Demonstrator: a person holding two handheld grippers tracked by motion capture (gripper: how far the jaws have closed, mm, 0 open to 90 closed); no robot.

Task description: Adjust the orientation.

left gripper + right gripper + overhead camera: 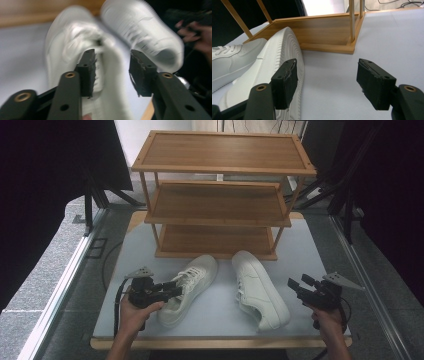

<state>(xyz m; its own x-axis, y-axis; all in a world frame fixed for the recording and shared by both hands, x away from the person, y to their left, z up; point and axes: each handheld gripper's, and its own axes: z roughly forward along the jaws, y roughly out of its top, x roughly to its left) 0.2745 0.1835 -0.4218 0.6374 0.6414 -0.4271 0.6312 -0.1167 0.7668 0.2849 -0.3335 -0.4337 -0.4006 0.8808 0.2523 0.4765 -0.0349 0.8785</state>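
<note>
My left gripper (172,287) is open at the heel end of the left sneaker (192,285), jaws spread either side of the collar in the left gripper view, pads not pressing anything. My right gripper (296,286) is open too, empty, just off the outer side of the right sneaker (260,287), whose sole sidewall sits beside one pad (285,82). Both sneakers lie near the table's (300,250) front edge, toes pointing at the wooden shoe rack (222,195) along the back edge. My read: grab step on the left sneaker. To do it well, straddle the heel collar wall, close on the stiff part, not the laces, then lift level. All three rack shelves are empty; the bottom shelf (324,32) is closest.
</note>
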